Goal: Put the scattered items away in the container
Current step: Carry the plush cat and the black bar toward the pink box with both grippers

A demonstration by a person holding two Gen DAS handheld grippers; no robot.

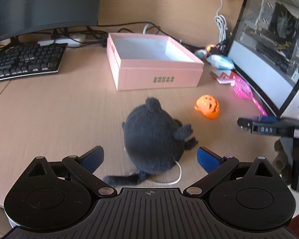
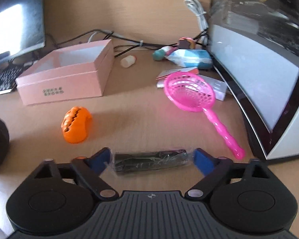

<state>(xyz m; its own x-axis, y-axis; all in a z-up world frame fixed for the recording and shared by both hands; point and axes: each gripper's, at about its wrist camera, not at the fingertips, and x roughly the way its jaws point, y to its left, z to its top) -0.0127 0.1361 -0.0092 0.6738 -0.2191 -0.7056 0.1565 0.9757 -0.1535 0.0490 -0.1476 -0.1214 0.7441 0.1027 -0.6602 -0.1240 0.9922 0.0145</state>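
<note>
Now we straddle the black plush cat (image 1: 152, 137) with our left claw (image 1: 150, 158) spread, our right claw (image 2: 151, 159) spread around the wrapped black tube (image 2: 149, 162), pads not pressing.

A black plush cat (image 1: 153, 137) lies on the wooden desk (image 1: 49, 109) between the wide-spread blue pads of the left gripper (image 1: 150, 157); beyond it sit an orange pumpkin toy (image 1: 207, 106) and an open pink box (image 1: 149, 67)

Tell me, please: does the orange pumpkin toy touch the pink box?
Apart. In the left wrist view, bare desk shows between the orange pumpkin toy and the pink box; the right wrist view shows the same gap.
</note>
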